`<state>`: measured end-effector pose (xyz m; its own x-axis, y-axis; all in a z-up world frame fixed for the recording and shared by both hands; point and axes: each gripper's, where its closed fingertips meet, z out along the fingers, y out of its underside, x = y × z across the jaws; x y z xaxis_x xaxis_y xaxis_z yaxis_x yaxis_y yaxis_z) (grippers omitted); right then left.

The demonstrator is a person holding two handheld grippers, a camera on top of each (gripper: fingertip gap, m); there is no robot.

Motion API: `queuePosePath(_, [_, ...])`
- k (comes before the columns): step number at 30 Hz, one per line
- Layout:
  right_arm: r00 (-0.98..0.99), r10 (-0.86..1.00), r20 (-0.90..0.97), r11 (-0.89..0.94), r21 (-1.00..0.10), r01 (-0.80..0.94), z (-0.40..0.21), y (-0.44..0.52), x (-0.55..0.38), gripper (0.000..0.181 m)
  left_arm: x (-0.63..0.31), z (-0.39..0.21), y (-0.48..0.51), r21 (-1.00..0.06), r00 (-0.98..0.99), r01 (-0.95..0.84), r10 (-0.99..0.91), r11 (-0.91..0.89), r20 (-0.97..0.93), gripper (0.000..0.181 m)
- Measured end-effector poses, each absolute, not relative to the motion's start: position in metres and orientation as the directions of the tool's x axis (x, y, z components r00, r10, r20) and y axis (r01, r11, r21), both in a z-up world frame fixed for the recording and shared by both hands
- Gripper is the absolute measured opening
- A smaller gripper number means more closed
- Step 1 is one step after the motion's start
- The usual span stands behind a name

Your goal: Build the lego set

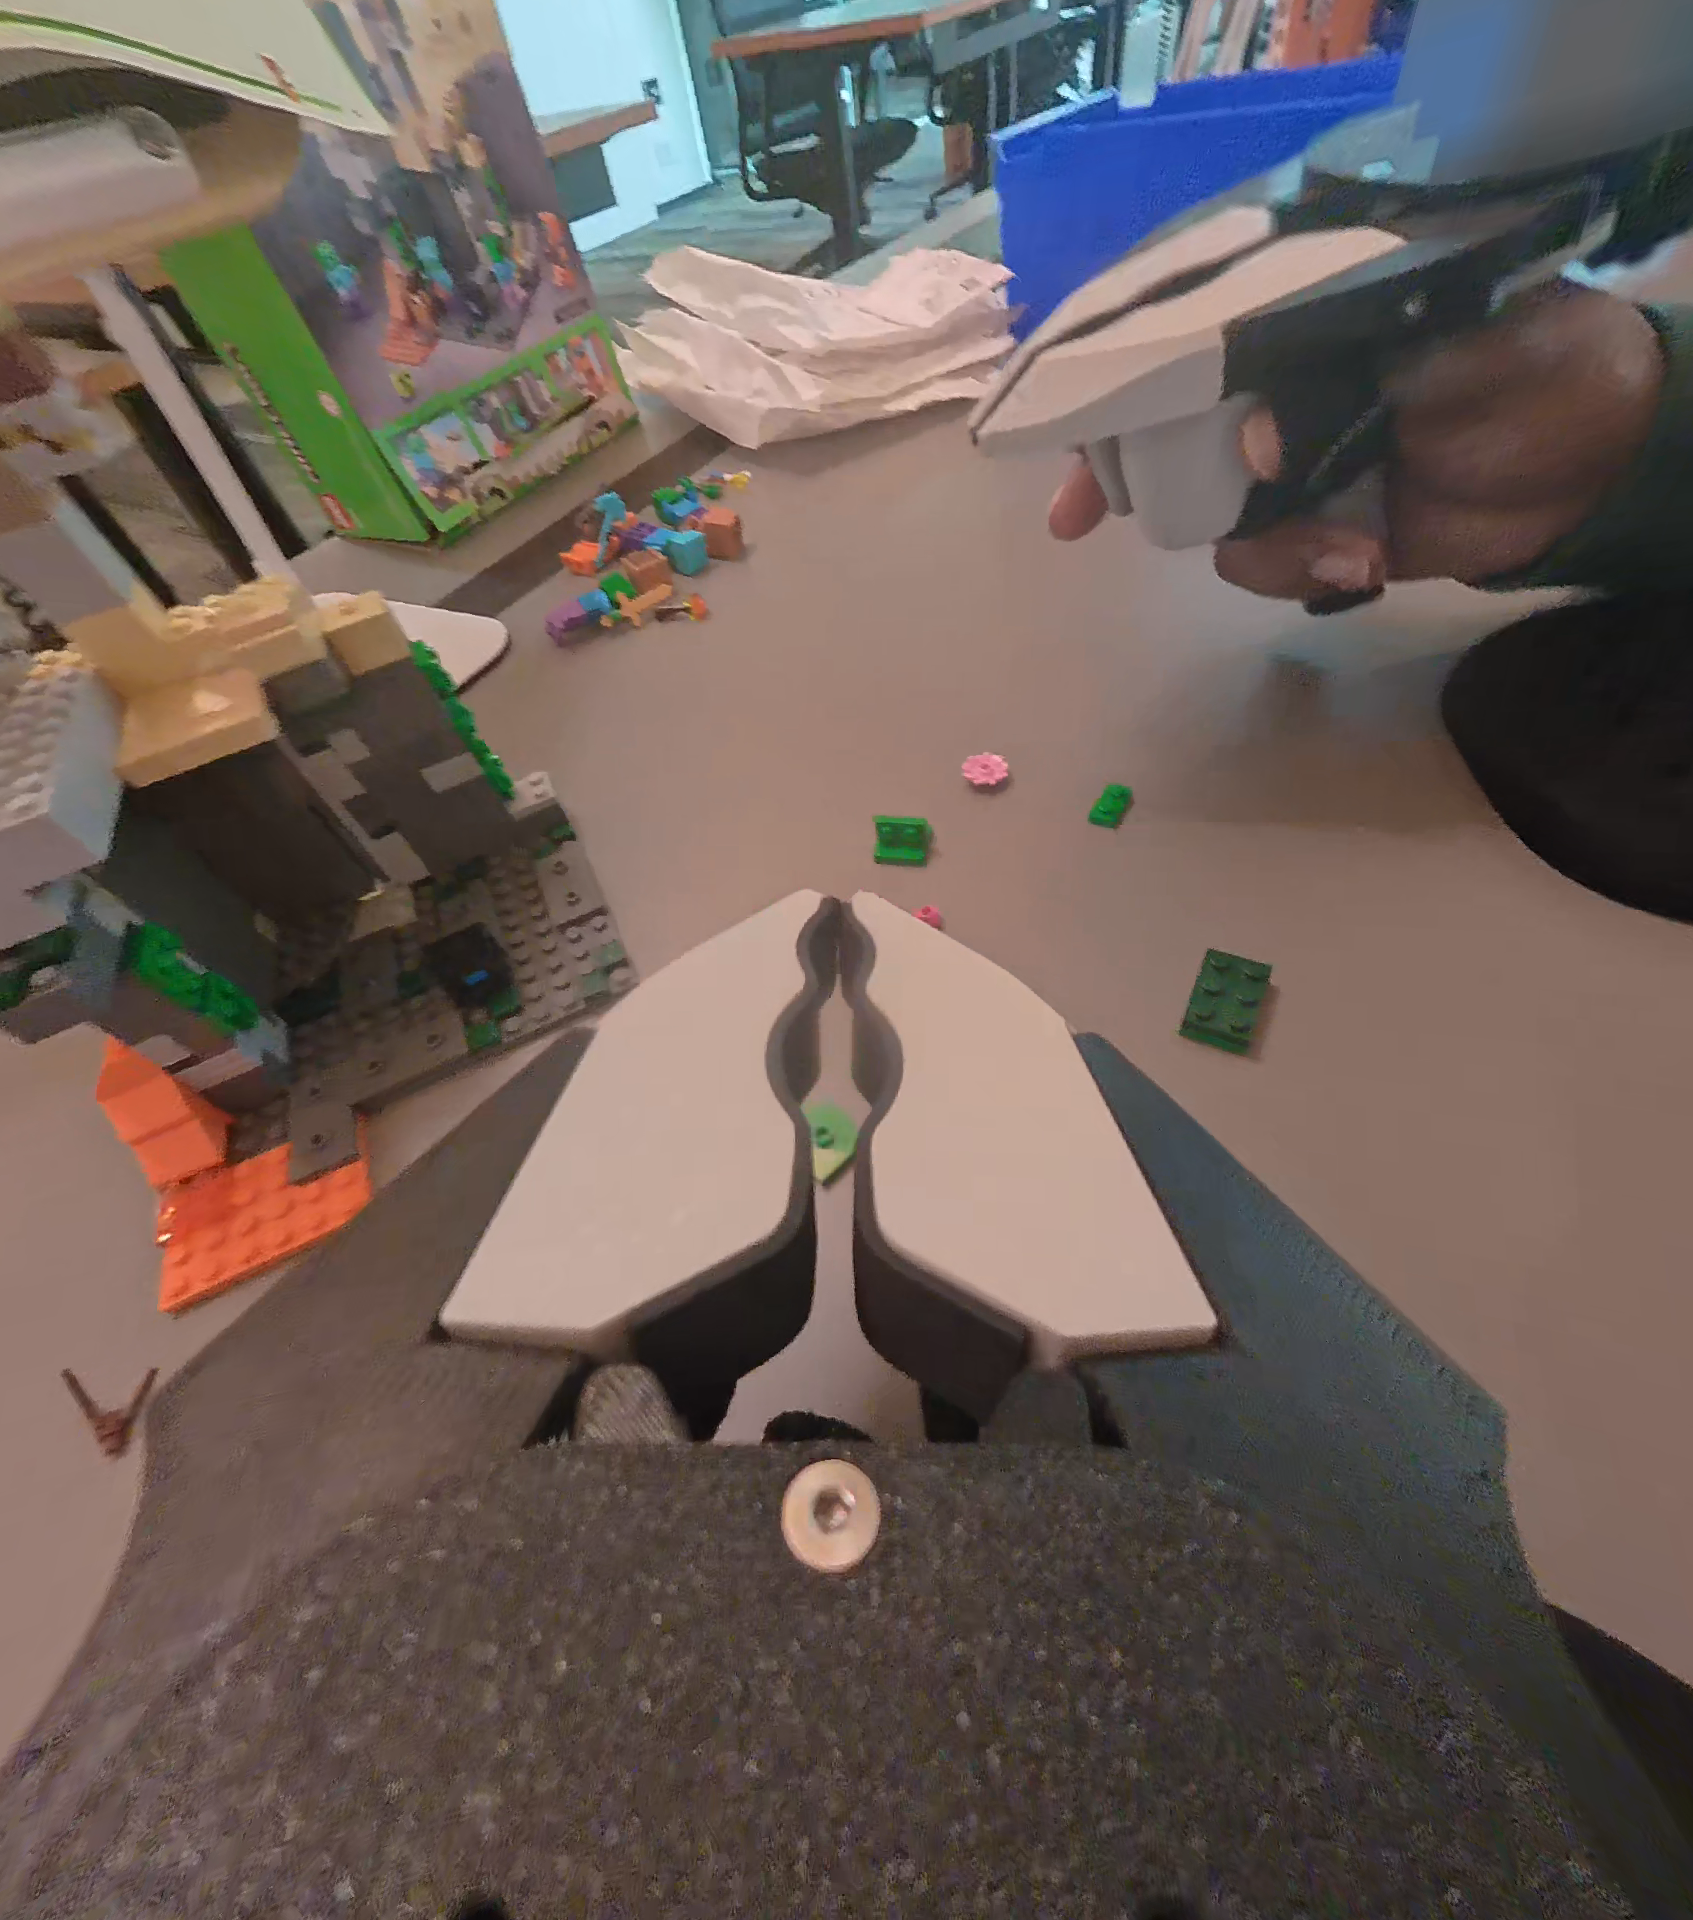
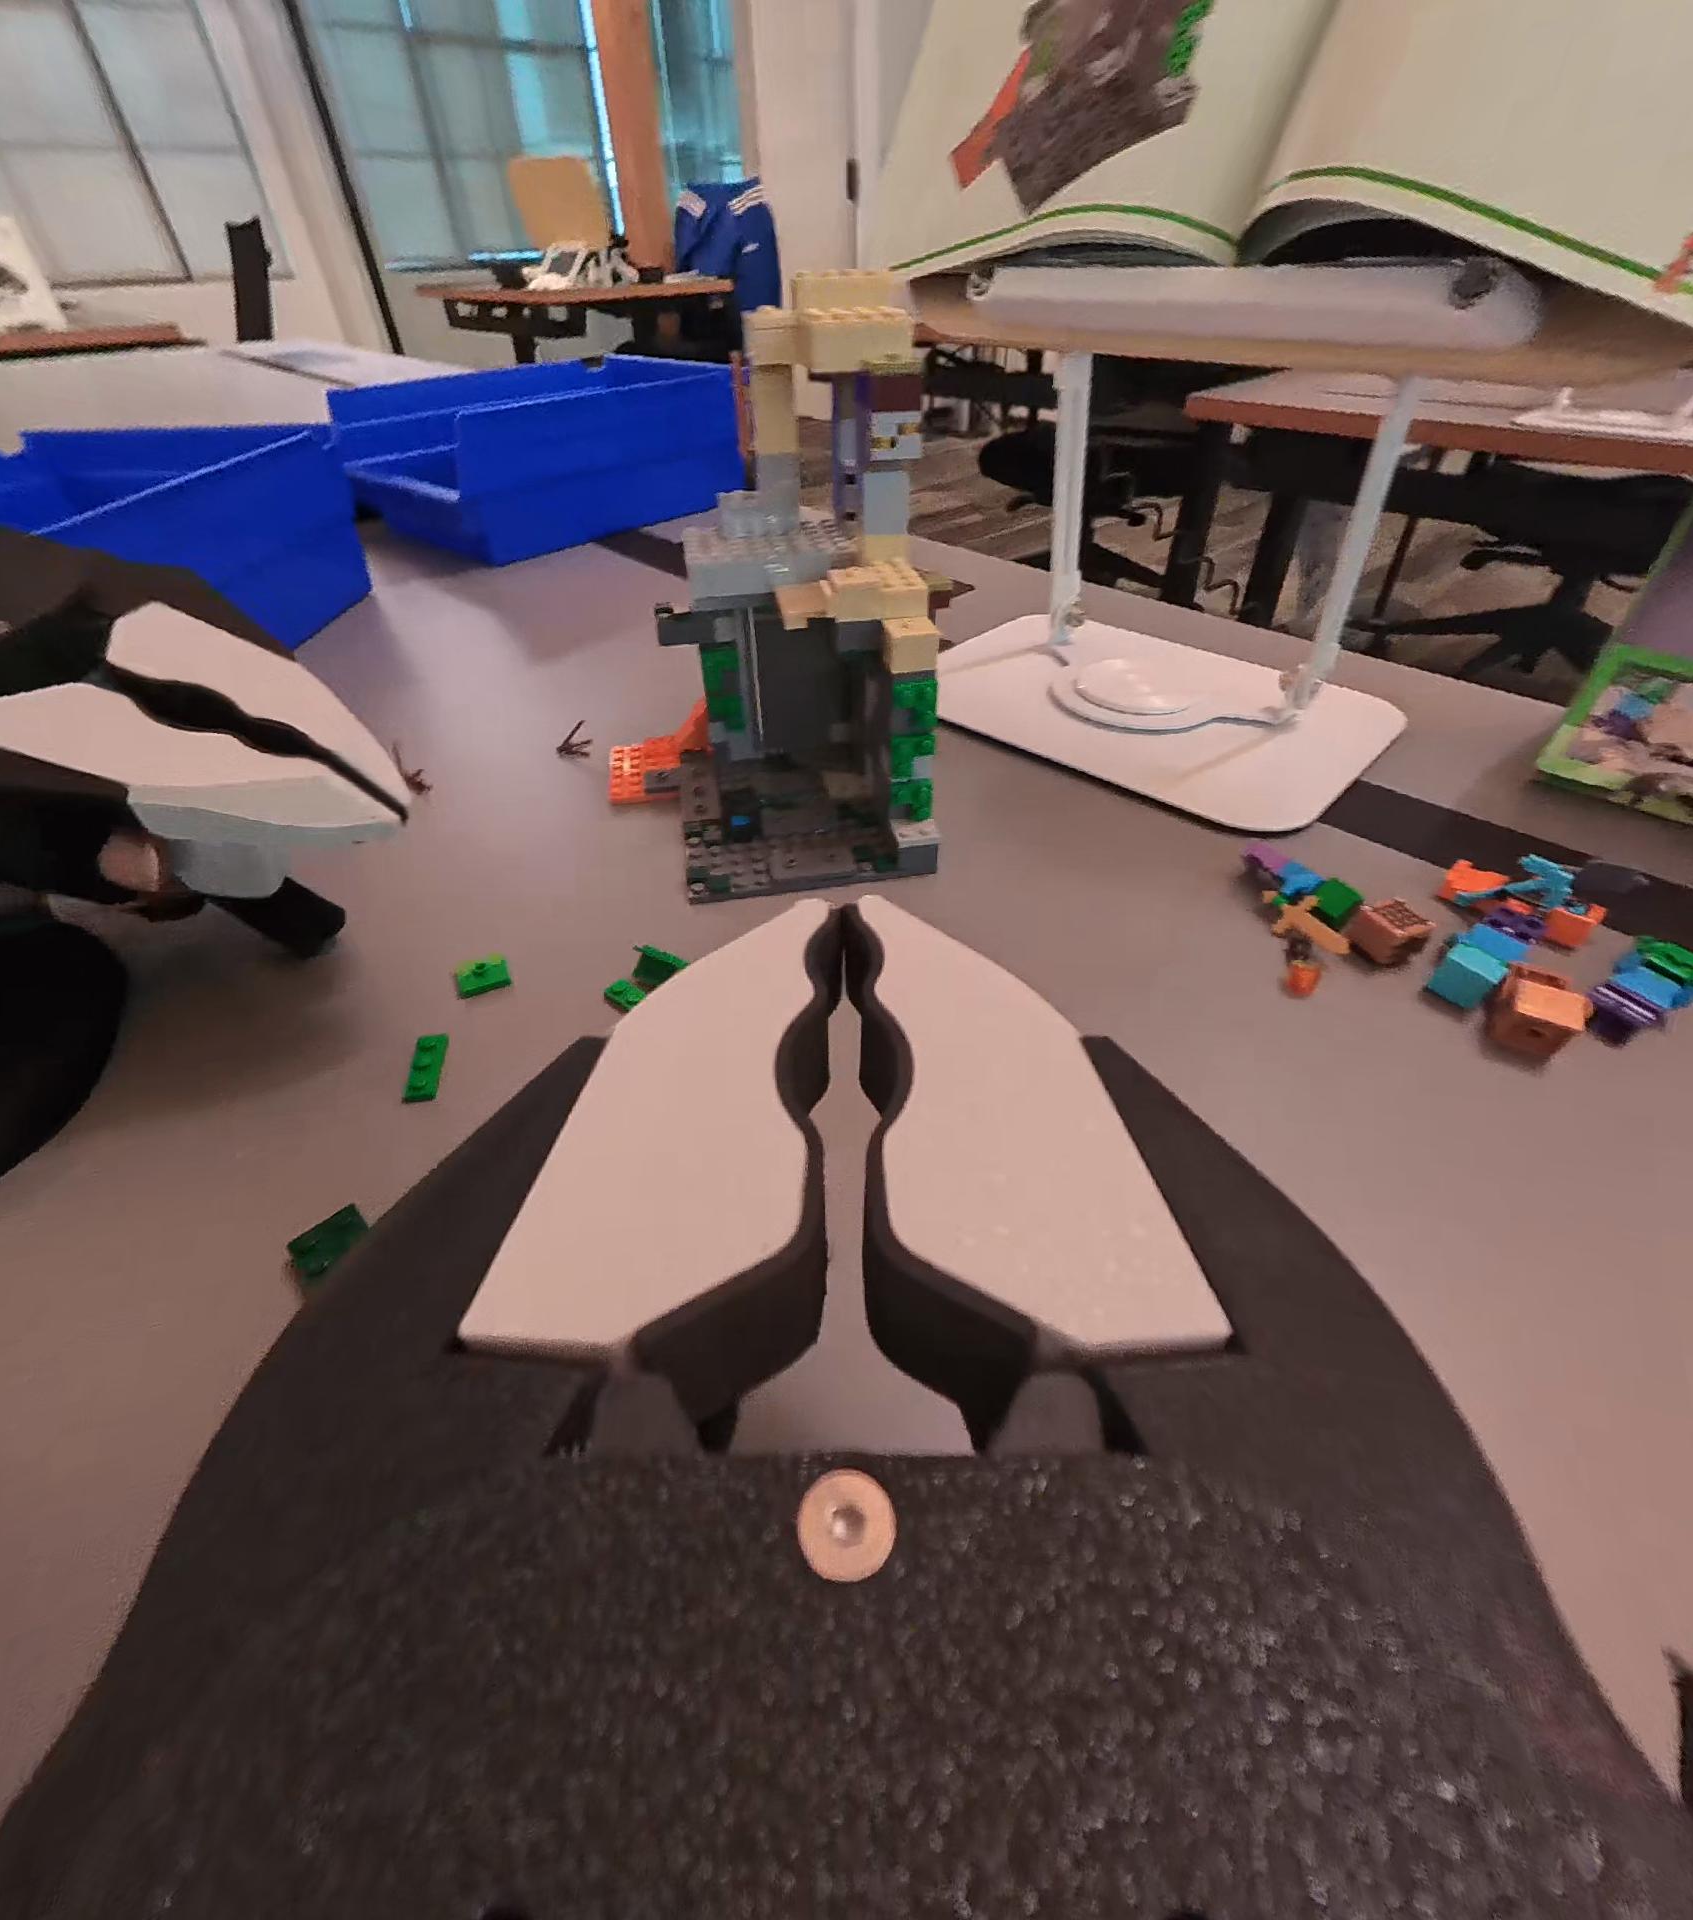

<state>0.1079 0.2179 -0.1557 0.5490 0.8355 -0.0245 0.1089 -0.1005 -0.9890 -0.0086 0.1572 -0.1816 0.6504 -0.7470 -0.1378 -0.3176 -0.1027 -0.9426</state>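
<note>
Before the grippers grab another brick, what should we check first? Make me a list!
1. Left gripper free to grab: ok, shut with nothing held; the light green piece seen through its gap lies on the table.
2. Right gripper free: ok, shut, empty.
3. Loose green bricks within view on the table: ok.
4. Lego tower standing upright: ok.
5. Instruction book open on its stand: ok.
6. Which brick goes next: cannot tell.
</note>
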Motion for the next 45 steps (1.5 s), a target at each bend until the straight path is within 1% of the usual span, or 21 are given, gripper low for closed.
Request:
queuePosePath(5, [0.580,0.810,-0.085,-0.146,-0.988,0.058,-0.163,0.227,0.114,0.000,-0.024,-0.173,0.169,-0.967,0.708,-0.230,-0.701,-0.112,-0.087,0.000])
queuePosePath(8, [0.560,0.818,-0.130,-0.171,-0.985,0.022,-0.162,0.226,0.113,0.000,-0.033,-0.173,0.175,-0.972,0.717,-0.217,-0.691,-0.092,-0.095,0.000])
queuePosePath(12, [0.541,0.829,-0.143,-0.168,-0.986,-0.002,-0.158,0.224,0.112,0.000,-0.040,-0.176,0.182,-0.973,0.729,-0.211,-0.678,-0.095,-0.092,0.000])
queuePosePath(17, [0.528,0.845,-0.089,-0.123,-0.992,0.028,-0.160,0.221,0.110,0.000,-0.042,-0.174,0.182,-0.975,0.736,-0.209,-0.669,-0.077,-0.105,0.000])
queuePosePath(22, [0.468,0.882,-0.054,-0.062,-0.998,0.002,-0.153,0.210,0.104,0.000,-0.041,-0.172,0.181,-0.977,0.735,-0.206,-0.668,-0.056,-0.116,0.001])
queuePosePath(24, [0.455,0.888,-0.064,-0.075,-0.997,0.007,-0.156,0.210,0.103,0.000,-0.040,-0.171,0.180,-0.977,0.732,-0.208,-0.670,-0.049,-0.122,0.004])
queuePosePath(26, [0.474,0.879,-0.049,-0.047,-0.999,-0.016,-0.151,0.211,0.106,0.000,-0.039,-0.170,0.179,-0.977,0.729,-0.209,-0.672,-0.036,-0.131,0.007])
queuePosePath(27, [0.480,0.877,-0.037,-0.025,-0.999,-0.030,-0.147,0.211,0.107,0.013,-0.038,-0.171,0.178,-0.976,0.725,-0.213,-0.676,-0.034,-0.135,0.009])
queuePosePath(28, [0.494,0.869,-0.032,-0.021,-0.999,-0.029,-0.146,0.212,0.107,0.033,-0.037,-0.171,0.178,-0.975,0.724,-0.218,-0.676,-0.033,-0.139,0.013])
queuePosePath(29, [0.509,0.860,-0.046,-0.048,-0.999,-0.008,-0.149,0.215,0.106,0.061,-0.036,-0.172,0.178,-0.974,0.721,-0.222,-0.679,-0.035,-0.140,0.017])
queuePosePath(30, [0.500,0.863,-0.070,-0.091,-0.996,0.018,-0.155,0.215,0.104,0.073,-0.035,-0.172,0.178,-0.974,0.719,-0.223,-0.681,-0.041,-0.136,0.021])
queuePosePath(31, [0.493,0.865,-0.089,-0.115,-0.993,0.022,-0.157,0.214,0.102,0.075,-0.035,-0.172,0.177,-0.974,0.717,-0.221,-0.685,-0.046,-0.130,0.025])
queuePosePath(33, [0.508,0.861,-0.034,-0.064,-0.997,0.042,-0.157,0.214,0.103,0.075,-0.034,-0.172,0.178,-0.975,0.718,-0.215,-0.686,-0.053,-0.121,0.033])
queuePosePath(35, [0.508,0.861,0.005,-0.025,-0.998,0.052,-0.154,0.211,0.103,0.067,-0.034,-0.172,0.178,-0.975,0.720,-0.213,-0.684,-0.056,-0.118,0.039])
queuePosePath(37, [0.493,0.870,-0.011,-0.040,-0.998,0.047,-0.154,0.209,0.101,0.058,-0.035,-0.172,0.178,-0.975,0.727,-0.216,-0.676,-0.058,-0.121,0.042])
queuePosePath(41, [0.485,0.874,0.003,-0.037,-0.997,0.072,-0.156,0.207,0.101,0.035,-0.035,-0.177,0.179,-0.967,0.729,-0.246,-0.671,-0.071,-0.136,0.041])
queuePosePath(45, [0.481,0.877,0.013,-0.037,-0.995,0.096,-0.158,0.205,0.101,0.017,-0.032,-0.182,0.179,-0.958,0.720,-0.269,-0.682,-0.101,-0.130,0.040])
